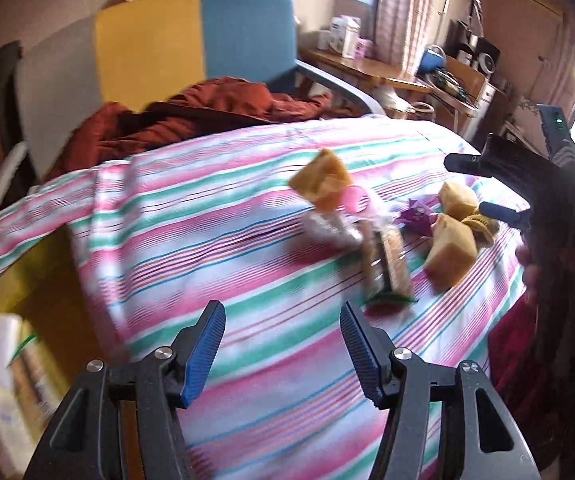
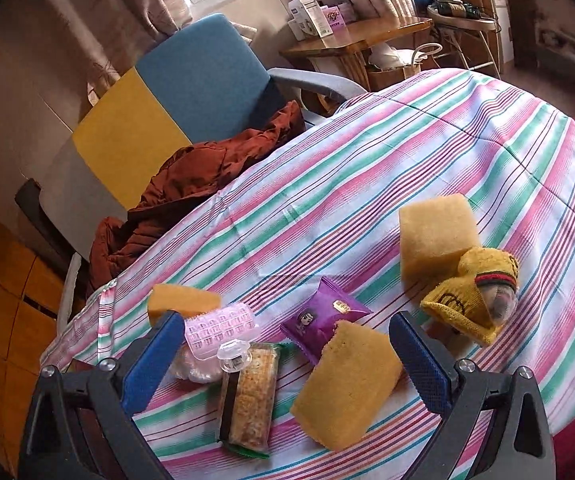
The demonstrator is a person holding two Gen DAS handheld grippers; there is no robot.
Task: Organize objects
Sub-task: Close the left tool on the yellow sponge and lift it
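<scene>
On the striped cloth [image 2: 427, 152] ahead of your right gripper [image 2: 285, 354] lies the clutter to sort: three yellow sponges, one [image 2: 347, 384] between your blue pads, one [image 2: 435, 236] further right, one [image 2: 183, 300] at the left. Beside the near sponge sits a purple snack packet [image 2: 323, 320] with a cartoon face and a gold emblem; its writing is too small to read. Left of it lie a pink studded plastic piece [image 2: 221, 330], a small clear clip [image 2: 233, 356] and a clear-wrapped cereal bar [image 2: 249, 400]. A yellow knitted sock [image 2: 475, 300] with a red-green band touches the far sponge. Your right jaws stand wide apart, nothing pressed between them.

Your left gripper [image 1: 283, 348] is likewise spread and empty, over bare cloth. Only its blurred view shows your right gripper from the side [image 1: 535, 196] beside the pile, plus pale packages [image 1: 3, 380] low at the left edge. Both views show the blue-and-yellow chair [image 2: 191, 80] with a rust-red jacket [image 2: 191, 184] and a wooden side table [image 2: 351, 40] bearing unreadable boxes.
</scene>
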